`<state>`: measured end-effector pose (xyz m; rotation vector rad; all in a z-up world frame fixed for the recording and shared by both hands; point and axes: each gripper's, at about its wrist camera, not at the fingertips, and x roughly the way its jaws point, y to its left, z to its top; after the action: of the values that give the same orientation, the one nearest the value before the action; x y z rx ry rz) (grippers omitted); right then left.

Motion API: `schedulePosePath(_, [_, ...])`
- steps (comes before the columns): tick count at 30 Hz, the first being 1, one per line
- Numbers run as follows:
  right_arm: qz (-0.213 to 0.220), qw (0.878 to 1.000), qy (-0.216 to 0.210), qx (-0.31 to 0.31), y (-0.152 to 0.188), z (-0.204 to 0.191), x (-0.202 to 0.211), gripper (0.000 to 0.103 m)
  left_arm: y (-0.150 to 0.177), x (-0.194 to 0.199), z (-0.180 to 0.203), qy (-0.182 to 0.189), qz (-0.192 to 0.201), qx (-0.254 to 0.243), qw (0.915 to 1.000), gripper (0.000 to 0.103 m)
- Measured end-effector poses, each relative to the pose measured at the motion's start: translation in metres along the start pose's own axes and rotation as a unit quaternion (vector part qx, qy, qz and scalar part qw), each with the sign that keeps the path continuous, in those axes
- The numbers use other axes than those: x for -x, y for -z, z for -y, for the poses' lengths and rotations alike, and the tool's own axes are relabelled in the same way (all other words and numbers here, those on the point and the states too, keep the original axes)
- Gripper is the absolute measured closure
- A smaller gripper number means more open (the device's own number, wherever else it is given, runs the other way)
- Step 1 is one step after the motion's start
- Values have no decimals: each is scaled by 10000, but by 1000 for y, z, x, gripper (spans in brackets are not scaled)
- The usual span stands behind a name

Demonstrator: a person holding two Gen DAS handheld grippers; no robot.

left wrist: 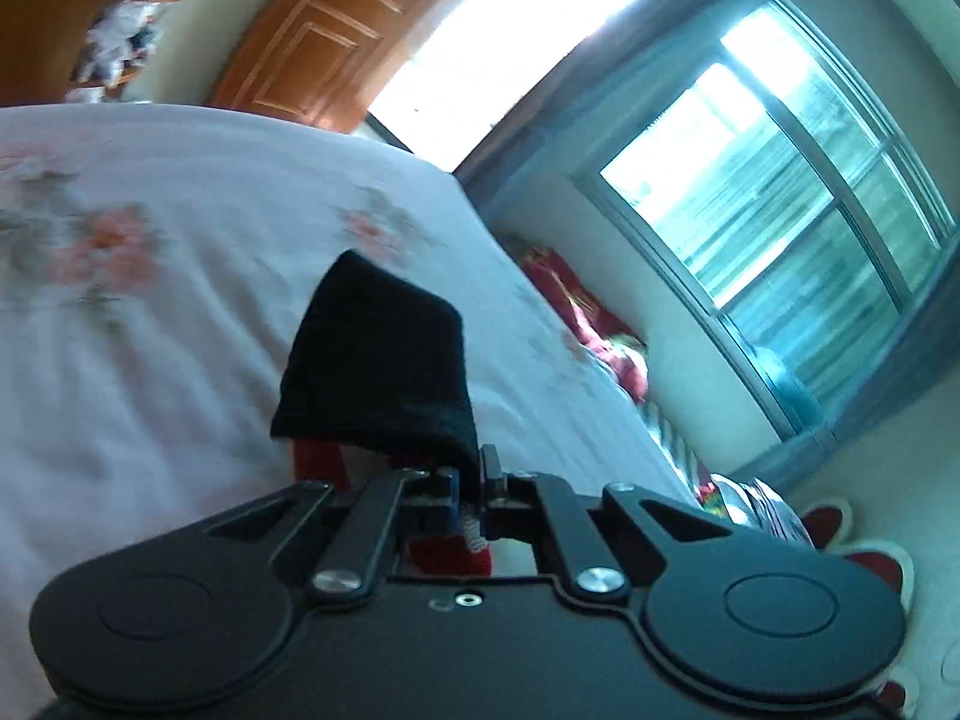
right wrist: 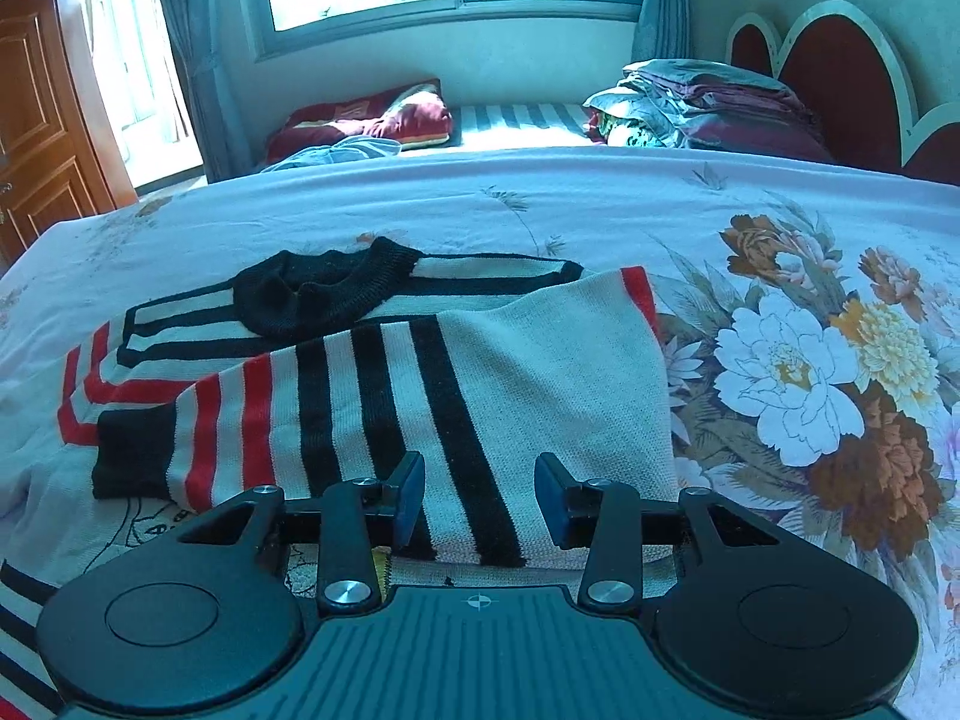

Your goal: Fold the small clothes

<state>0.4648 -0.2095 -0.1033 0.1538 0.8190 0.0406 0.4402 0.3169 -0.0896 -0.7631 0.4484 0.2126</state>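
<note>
- While the left gripper pinches the black knit cuff, the striped knitted sweater lies on the floral bedsheet.
- Right gripper gapes, empty, over the sweater.
- Folded bedding sits beyond.

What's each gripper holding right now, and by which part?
The left gripper is shut on a black cuff, pinched at its edge. The right gripper holds nothing; its jaws stand open over the striped sweater.

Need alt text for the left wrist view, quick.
The left gripper, jaws shut, pinches a black knit cuff lifted above a white floral bedsheet. The tilted, blurred background shows a window and wooden door.
</note>
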Motion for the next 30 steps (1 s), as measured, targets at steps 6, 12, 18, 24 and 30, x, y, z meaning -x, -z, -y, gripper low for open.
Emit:
schedulePosePath(6, [73, 9994, -68, -329, -1, 25, 1, 61, 71, -52, 141, 595, -995, -1709, 9784, 99])
schedulePosePath(12, [151, 9973, -202, -684, 4, 47, 9, 61, 167, -81, 240, 1043, -1591, -2952, 9363, 99])
schedulePosePath(18, [137, 9947, -380, -948, 9, 71, 19, 61, 262, -97, 272, 1111, -2333, -4006, 8791, 97])
schedulePosePath(24, [175, 9905, -590, -1229, 12, 88, 23, 61, 302, -88, 278, 1616, -2437, -4530, 8422, 40])
schedulePosePath(30, [184, 9841, -1051, -1418, 4, 84, 14, 61, 267, -53, 259, 1764, -2053, -4412, 8556, 40])
